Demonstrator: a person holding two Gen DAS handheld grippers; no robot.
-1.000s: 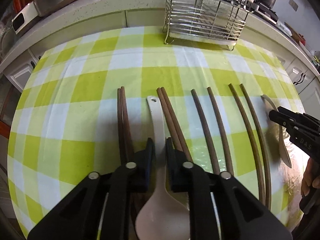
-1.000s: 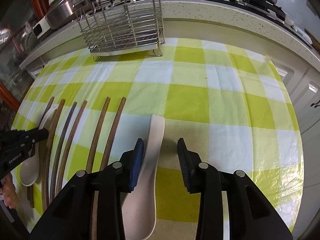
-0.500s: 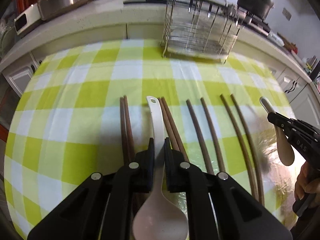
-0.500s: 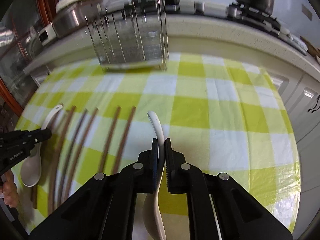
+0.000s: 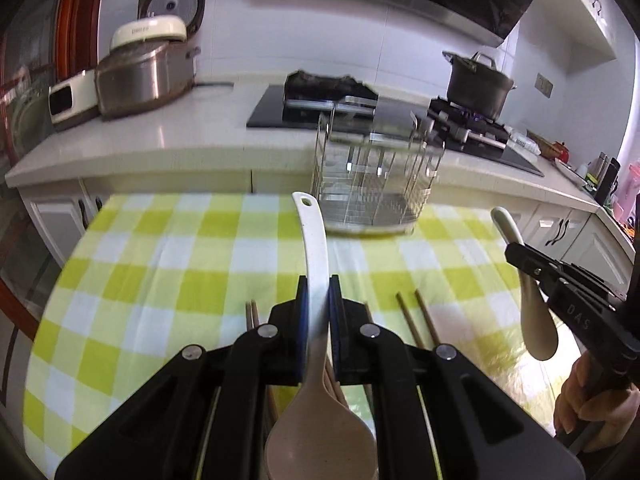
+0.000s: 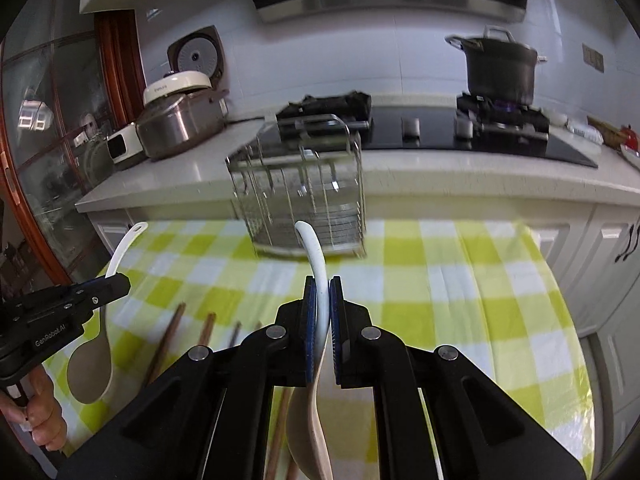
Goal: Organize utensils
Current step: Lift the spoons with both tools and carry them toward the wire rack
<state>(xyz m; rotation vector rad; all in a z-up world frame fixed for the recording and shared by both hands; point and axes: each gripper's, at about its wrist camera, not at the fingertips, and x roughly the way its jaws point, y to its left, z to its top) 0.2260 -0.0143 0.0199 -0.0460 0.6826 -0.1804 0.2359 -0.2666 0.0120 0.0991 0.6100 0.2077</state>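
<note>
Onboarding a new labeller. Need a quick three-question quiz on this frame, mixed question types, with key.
1. True or false: both claws are shut on spoons.
2. Multiple choice: where does the wire utensil rack stand?
A. on the stove
B. at the far edge of the checked tablecloth
C. in the person's hand
3. Fill in: the brown sticks left lying on the cloth are ______.

Key:
1. True. The left claw clamps the handle of a white spoon, and the right claw clamps another spoon; both spoons are lifted off the cloth.
2. B.
3. Chopsticks.
</note>
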